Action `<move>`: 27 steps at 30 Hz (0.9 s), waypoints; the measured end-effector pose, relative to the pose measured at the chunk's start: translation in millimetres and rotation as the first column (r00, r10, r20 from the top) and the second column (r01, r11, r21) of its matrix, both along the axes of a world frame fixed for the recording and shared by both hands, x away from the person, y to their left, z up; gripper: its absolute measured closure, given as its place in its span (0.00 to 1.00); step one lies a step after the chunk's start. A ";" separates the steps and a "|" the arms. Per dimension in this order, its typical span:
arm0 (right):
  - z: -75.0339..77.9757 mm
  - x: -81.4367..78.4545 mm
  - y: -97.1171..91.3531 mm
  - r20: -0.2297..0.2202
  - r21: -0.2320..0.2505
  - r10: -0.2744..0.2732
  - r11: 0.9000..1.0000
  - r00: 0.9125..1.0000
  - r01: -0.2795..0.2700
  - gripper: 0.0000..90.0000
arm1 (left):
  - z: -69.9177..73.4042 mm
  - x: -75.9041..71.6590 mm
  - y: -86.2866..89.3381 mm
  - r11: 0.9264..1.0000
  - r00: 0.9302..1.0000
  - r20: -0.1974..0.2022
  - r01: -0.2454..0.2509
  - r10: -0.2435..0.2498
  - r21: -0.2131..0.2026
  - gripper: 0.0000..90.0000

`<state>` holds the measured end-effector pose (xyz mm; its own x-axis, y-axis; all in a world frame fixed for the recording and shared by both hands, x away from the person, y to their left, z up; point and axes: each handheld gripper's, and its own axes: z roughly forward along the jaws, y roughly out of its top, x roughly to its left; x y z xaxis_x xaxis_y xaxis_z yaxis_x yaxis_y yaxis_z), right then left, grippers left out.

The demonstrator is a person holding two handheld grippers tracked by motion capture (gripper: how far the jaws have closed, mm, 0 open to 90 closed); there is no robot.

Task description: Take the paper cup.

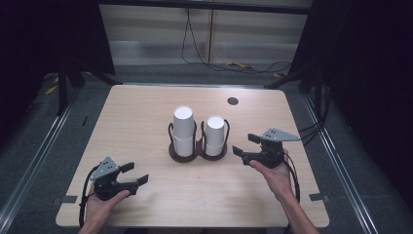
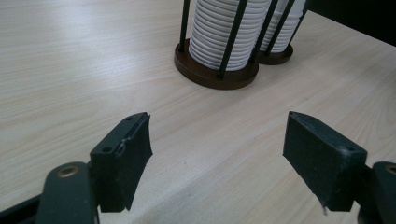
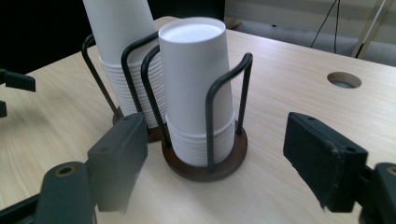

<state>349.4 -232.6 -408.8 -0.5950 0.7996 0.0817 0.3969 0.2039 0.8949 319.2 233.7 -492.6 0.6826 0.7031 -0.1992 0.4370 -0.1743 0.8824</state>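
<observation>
Right cup stack [image 3: 198,88]: white paper cups nested upside down, long axis vertical, closed bottoms up, sitting in the right ring of the dark double cup holder [image 1: 197,148] at mid-table. Right gripper [image 1: 246,144] is just right of the holder, jaws apart and empty; left gripper [image 1: 136,173] is well to the holder's near left, released. The right gripper view resolves the stacked rims and black wire uprights; the high view adds the taller left stack [image 1: 183,127].

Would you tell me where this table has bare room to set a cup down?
Free: the table left of the cup holder and the front strip between the left gripper and right gripper. Crowded: between the holder and the right gripper.
</observation>
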 end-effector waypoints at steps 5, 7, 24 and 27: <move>6.7 12.4 9.1 -0.017 0.009 0.038 0.999 0.999 -0.037 0.27 | 0.2 -0.7 0.1 1.000 1.000 -0.002 0.003 -0.003 0.001 0.26; 9.1 15.8 12.9 -0.013 0.005 0.050 0.999 0.999 -0.050 0.25 | 0.2 -0.6 -0.4 1.000 1.000 -0.004 0.007 -0.007 0.003 0.26; 29.8 40.1 30.4 -0.026 -0.015 0.104 0.994 0.994 -0.104 0.29 | -0.2 -0.2 -2.1 1.000 1.000 -0.010 0.013 -0.013 0.009 0.26; 35.3 44.1 35.3 -0.032 -0.039 0.109 0.993 0.993 -0.111 0.27 | -0.6 -0.2 -3.5 1.000 1.000 -0.015 0.020 -0.020 0.014 0.26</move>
